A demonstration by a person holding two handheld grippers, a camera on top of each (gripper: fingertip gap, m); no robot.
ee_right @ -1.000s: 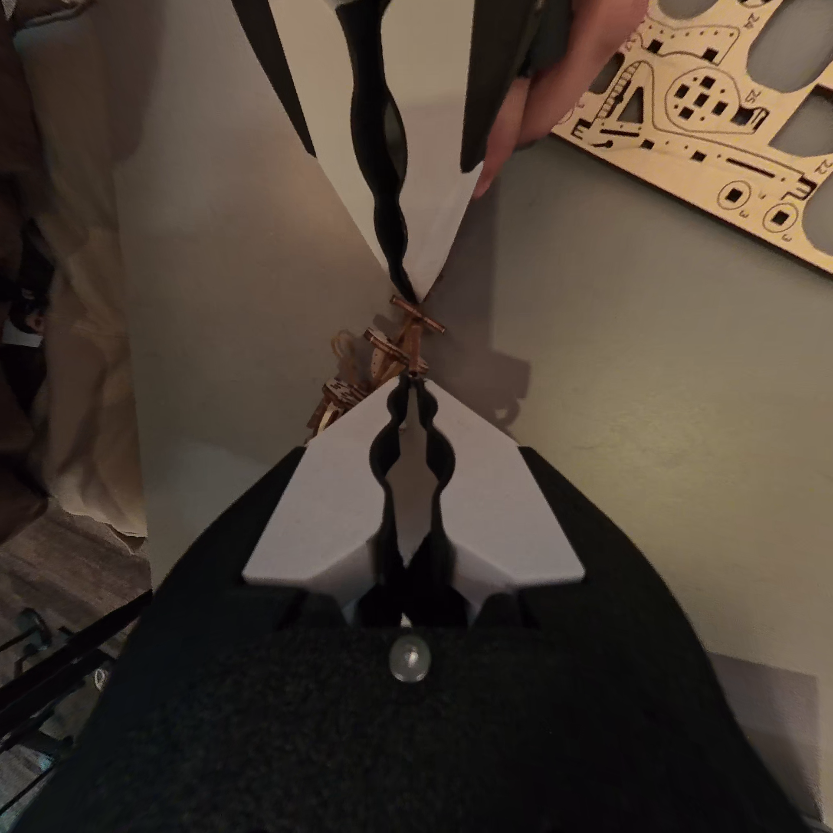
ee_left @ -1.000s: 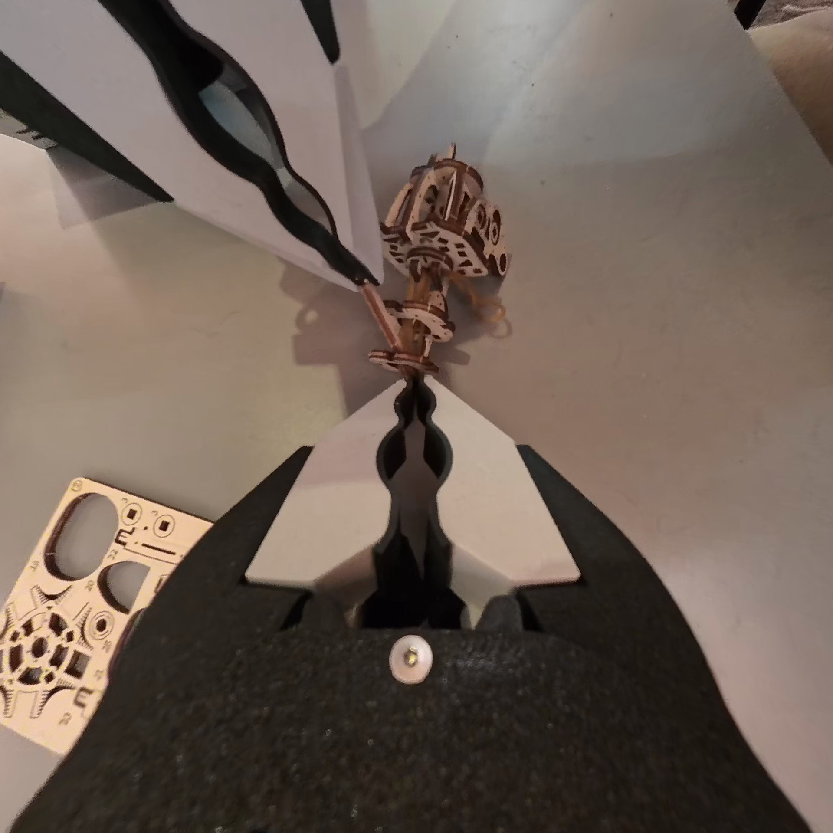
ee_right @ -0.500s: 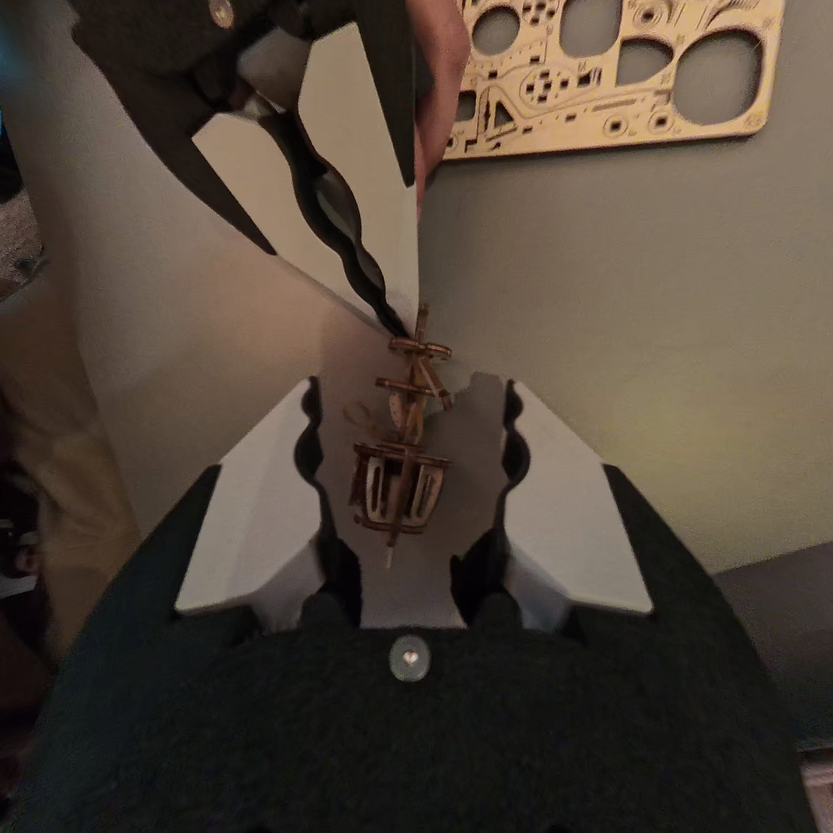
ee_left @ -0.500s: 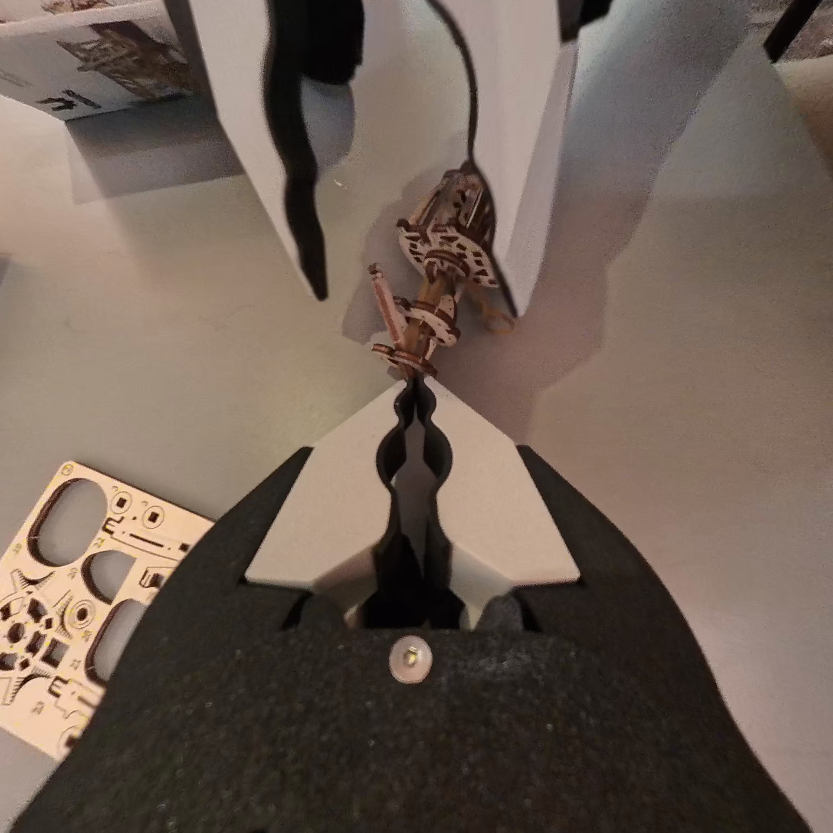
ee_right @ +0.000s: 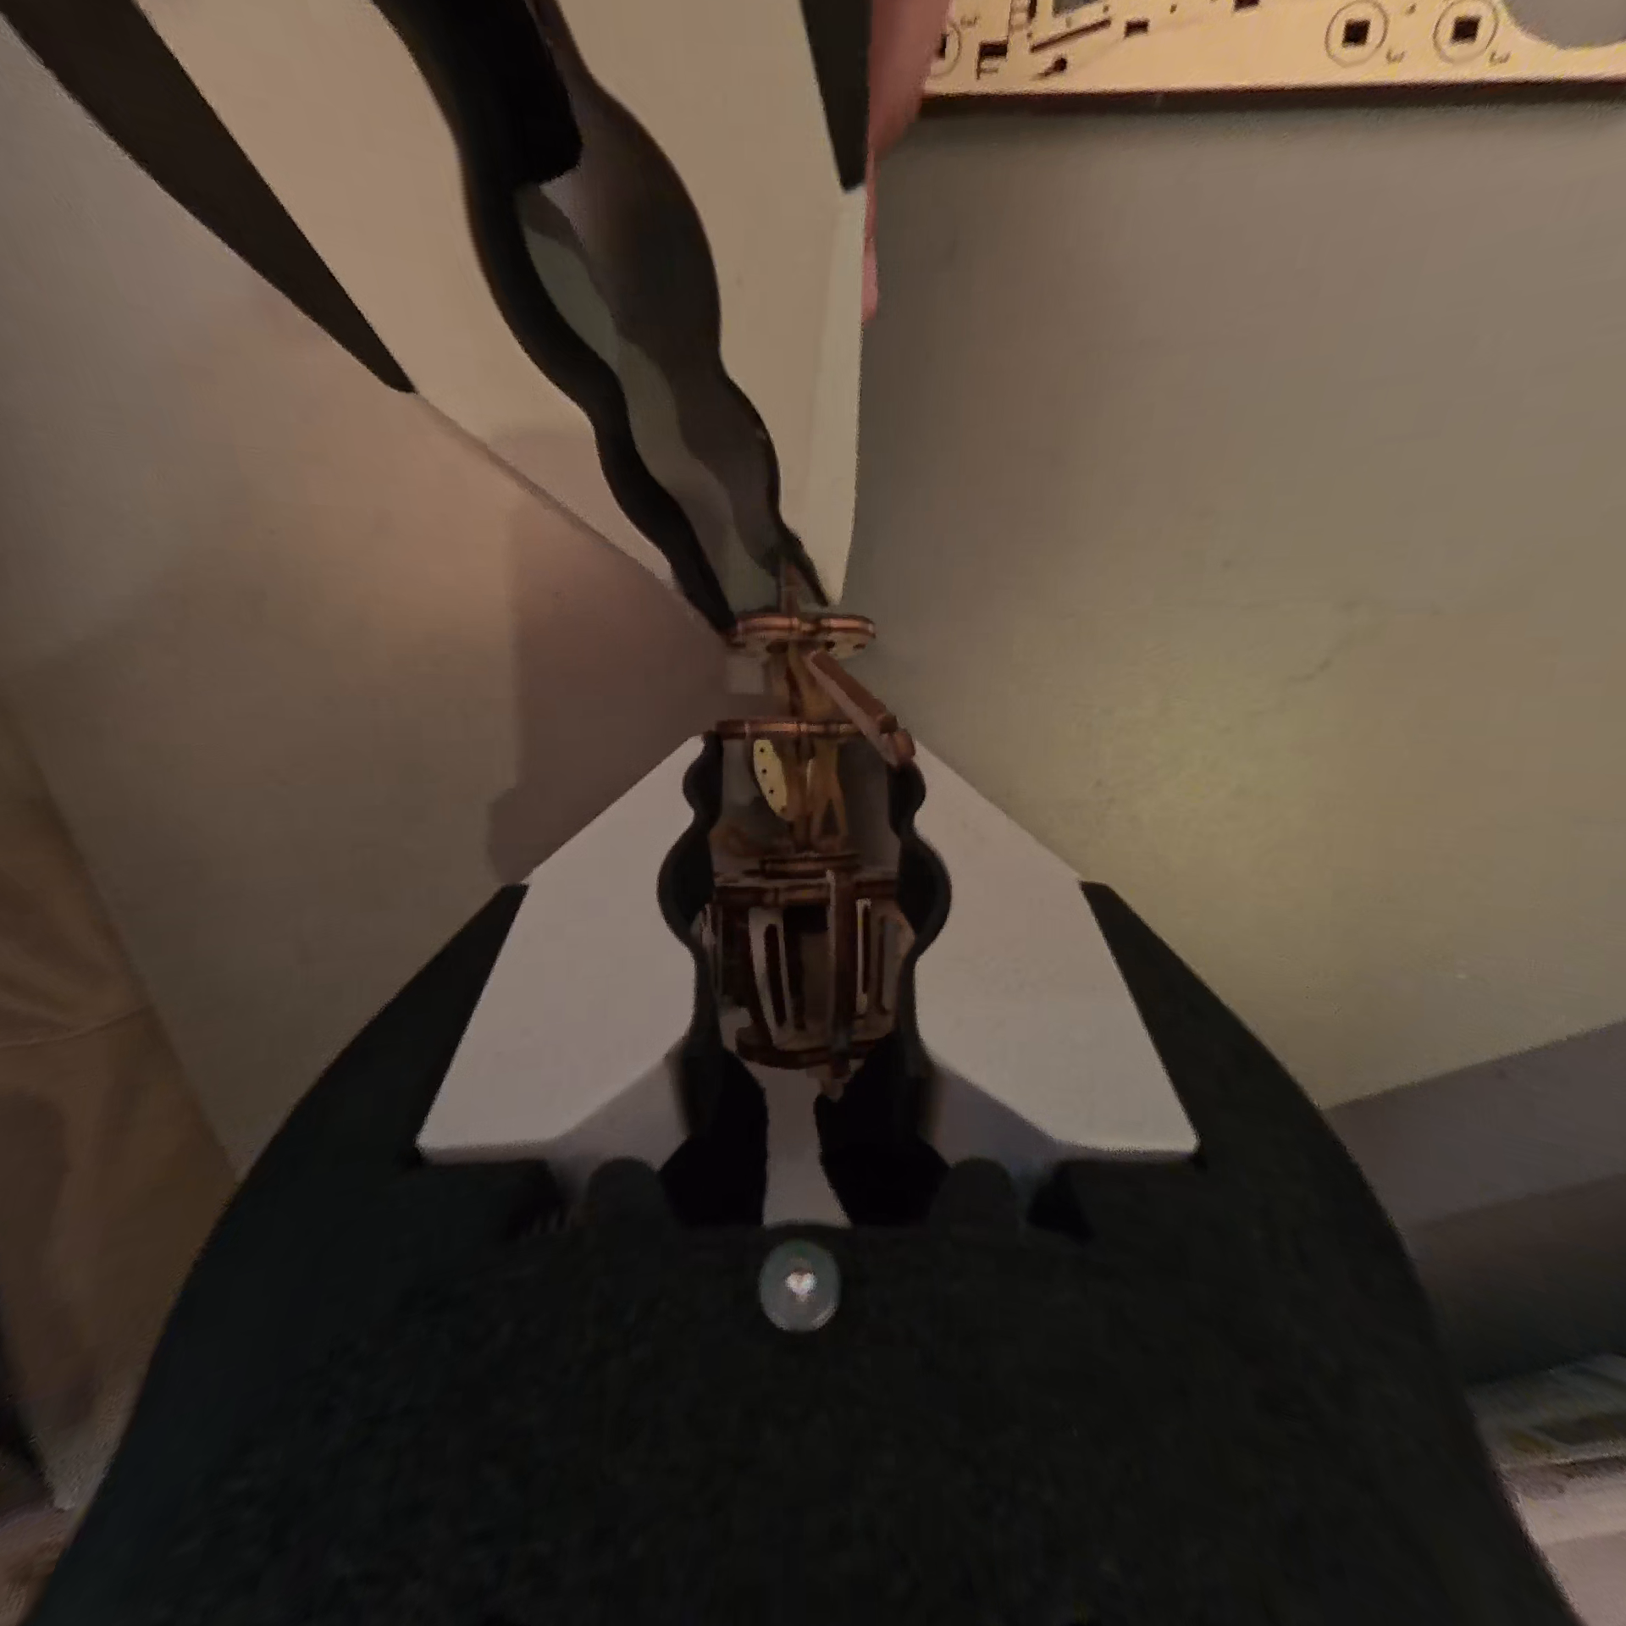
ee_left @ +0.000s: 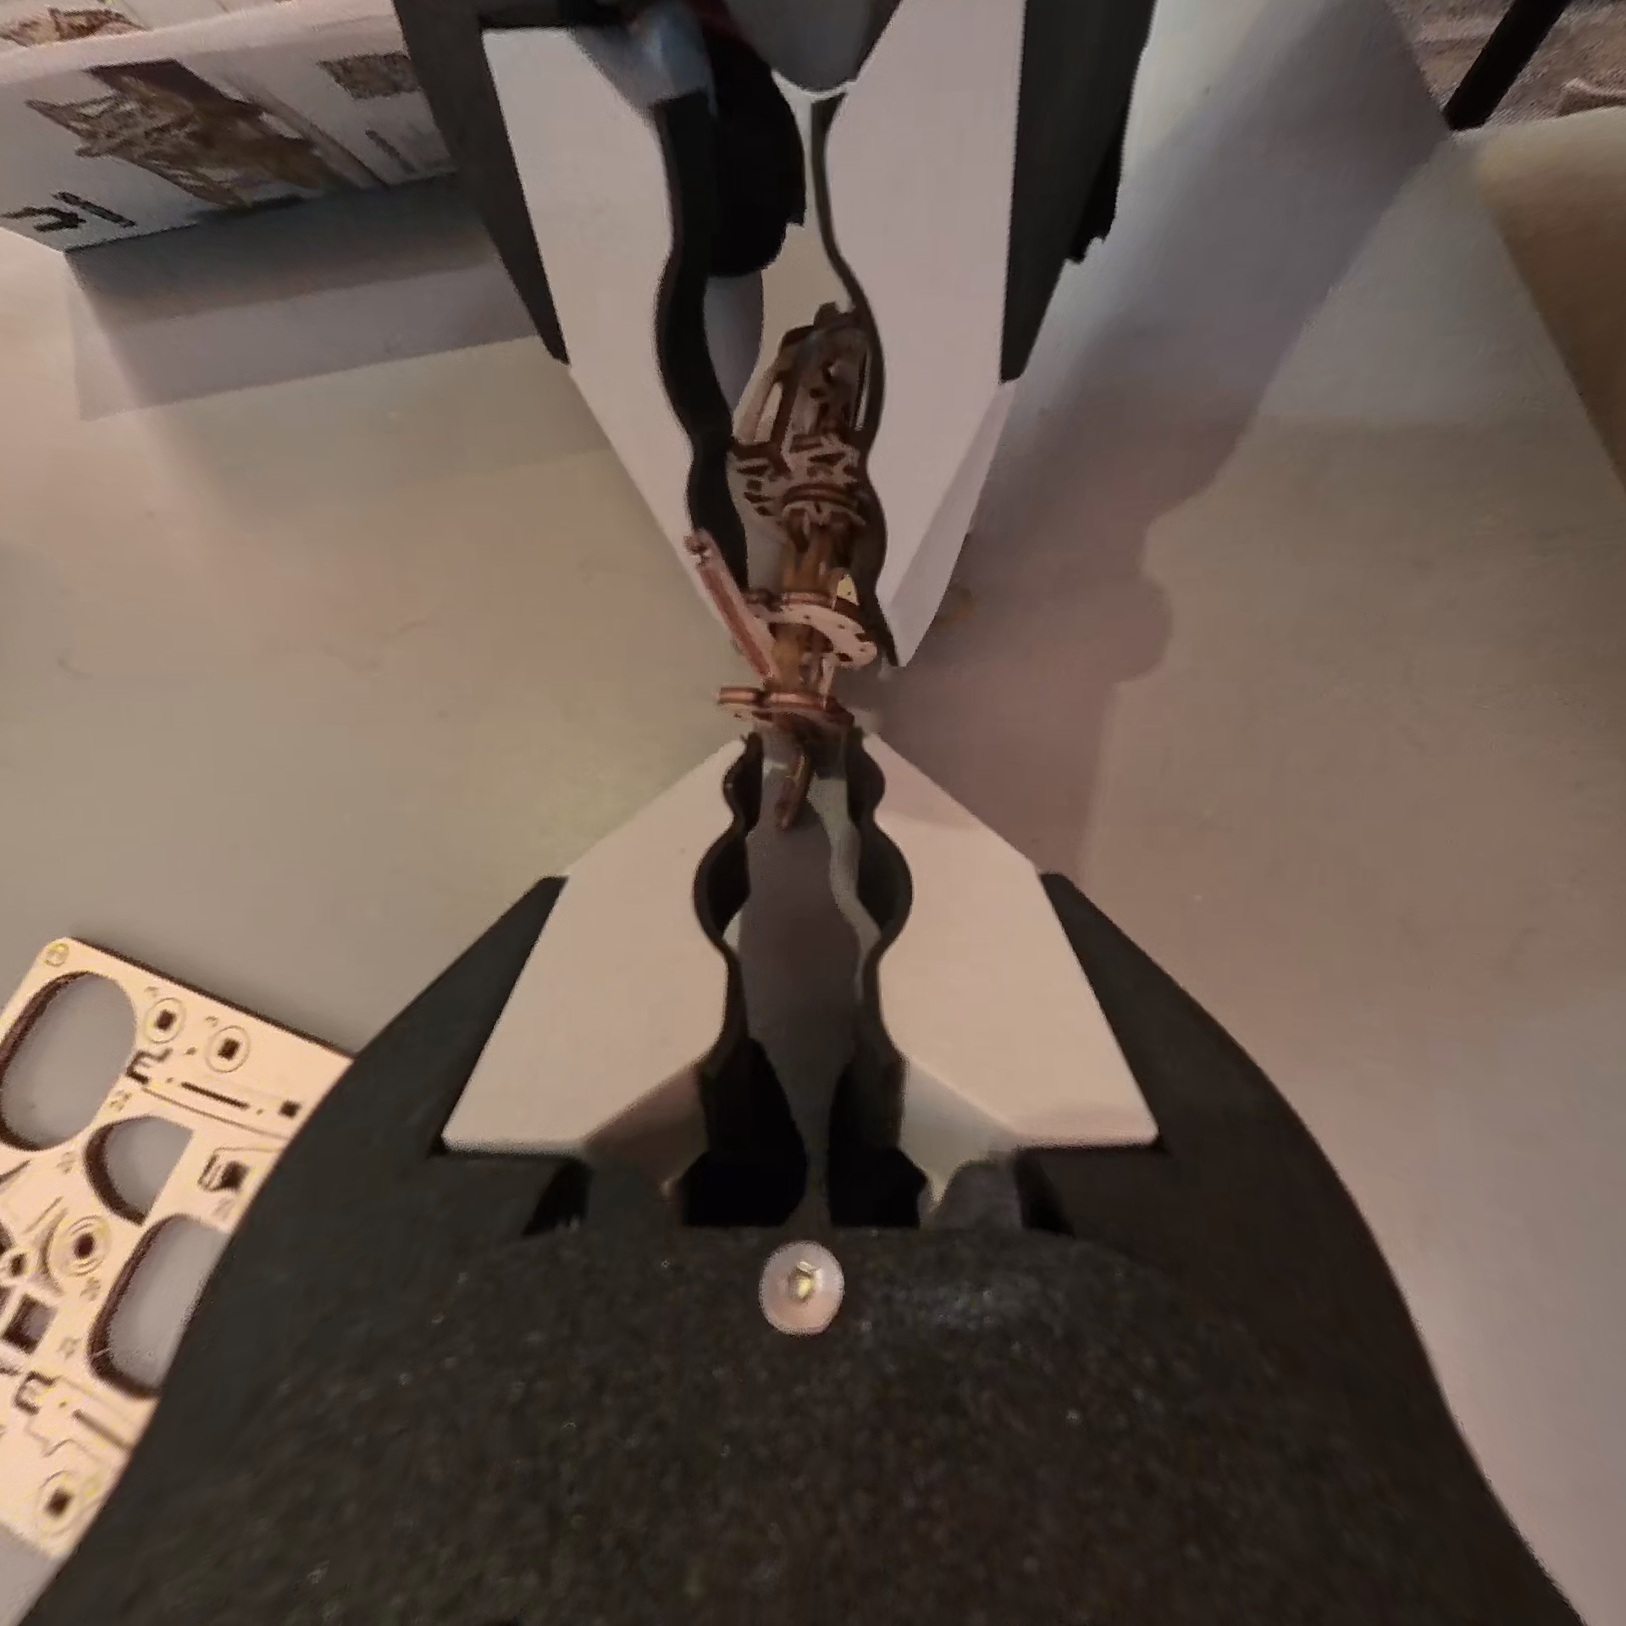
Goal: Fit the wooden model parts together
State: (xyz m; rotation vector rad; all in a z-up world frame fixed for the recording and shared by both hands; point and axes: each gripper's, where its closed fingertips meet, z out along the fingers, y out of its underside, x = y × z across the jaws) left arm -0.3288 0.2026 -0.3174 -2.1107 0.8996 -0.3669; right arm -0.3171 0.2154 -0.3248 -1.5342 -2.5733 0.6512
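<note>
Wooden model (ee_left: 805,528) hangs between my two grippers, above the pale counter (ee_left: 308,633). It is a small laser-cut assembly: a cage-like body at one end, a thin stem with two flat discs at the other, and a slim stick slanting off the stem.

My right gripper (ee_right: 799,765) holds the cage end. In the right wrist view the body sits deep between my white fingers (ee_right: 563,994), and the jaws are closed around it to a narrow gap, their wavy dark pads pressing its sides. One disc lies just past my fingertips.

My left gripper (ee_left: 796,757) meets the other end. In the left wrist view its jaws stand narrow, only slightly parted, with a small piece of the stem reaching in between the tips. The far disc lies right against those tips. I cannot tell whether the pads truly pinch that piece or only bracket it.

The two grippers point at each other, tip nearly to tip, with the model bridging them.

On the counter, a cut-out wooden sheet (ee_left: 114,1170) lies to my left, well apart from the model. A printed booklet (ee_left: 202,132) lies farther off, behind the right gripper. A fingertip (ee_right: 889,97) shows beside the left gripper.
</note>
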